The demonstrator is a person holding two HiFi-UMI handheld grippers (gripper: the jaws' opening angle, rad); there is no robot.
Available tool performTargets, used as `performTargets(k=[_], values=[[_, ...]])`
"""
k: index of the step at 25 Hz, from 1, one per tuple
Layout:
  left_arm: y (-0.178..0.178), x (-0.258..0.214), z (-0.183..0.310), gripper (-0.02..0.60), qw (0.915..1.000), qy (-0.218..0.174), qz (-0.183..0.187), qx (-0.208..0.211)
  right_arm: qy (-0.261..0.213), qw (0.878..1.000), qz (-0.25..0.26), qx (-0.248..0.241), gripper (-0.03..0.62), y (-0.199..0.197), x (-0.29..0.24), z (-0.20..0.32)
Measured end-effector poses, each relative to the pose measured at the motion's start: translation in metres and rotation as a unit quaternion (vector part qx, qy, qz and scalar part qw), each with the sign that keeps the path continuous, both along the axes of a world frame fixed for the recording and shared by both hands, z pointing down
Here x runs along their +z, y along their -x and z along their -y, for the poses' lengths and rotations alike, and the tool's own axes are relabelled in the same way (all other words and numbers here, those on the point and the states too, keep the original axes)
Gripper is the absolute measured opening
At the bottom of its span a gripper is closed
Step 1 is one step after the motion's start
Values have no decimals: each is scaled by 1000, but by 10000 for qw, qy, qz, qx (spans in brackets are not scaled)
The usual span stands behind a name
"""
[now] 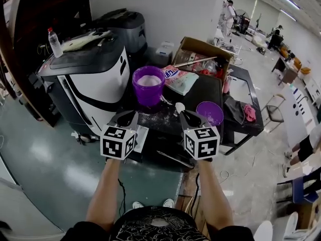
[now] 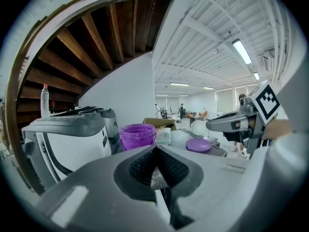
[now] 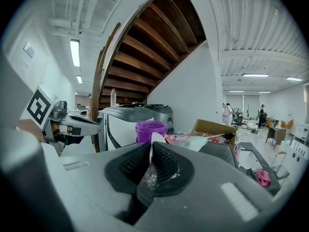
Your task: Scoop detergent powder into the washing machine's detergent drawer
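You are pinching the white scoop (image 3: 155,138) by its thin edge in the right gripper (image 1: 187,115), left gripper (image 1: 127,116) closed empty, so digging into the purple tub (image 1: 148,87) is probably risking slippage.

washing machine (image 1: 93,84): front detail too small to tell | white scoop (image 1: 179,106): handle hidden between right gripper (image 1: 187,116) jaws | detergent bag (image 1: 173,74): print too small to read | cardboard box (image 1: 200,48): contents partly hidden
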State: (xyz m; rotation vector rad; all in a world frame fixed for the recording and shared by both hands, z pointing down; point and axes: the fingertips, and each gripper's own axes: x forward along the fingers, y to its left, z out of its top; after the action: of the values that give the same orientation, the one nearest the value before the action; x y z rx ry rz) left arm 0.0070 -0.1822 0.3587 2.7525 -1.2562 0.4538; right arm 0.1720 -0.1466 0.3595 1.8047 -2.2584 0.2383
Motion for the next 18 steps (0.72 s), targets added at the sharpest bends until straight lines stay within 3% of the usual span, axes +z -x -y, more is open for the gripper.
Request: performTargets(k=[18], values=[[7, -3, 3, 2, 9999, 46, 3, -129, -83, 9999, 121, 51, 35, -3, -4, 1]])
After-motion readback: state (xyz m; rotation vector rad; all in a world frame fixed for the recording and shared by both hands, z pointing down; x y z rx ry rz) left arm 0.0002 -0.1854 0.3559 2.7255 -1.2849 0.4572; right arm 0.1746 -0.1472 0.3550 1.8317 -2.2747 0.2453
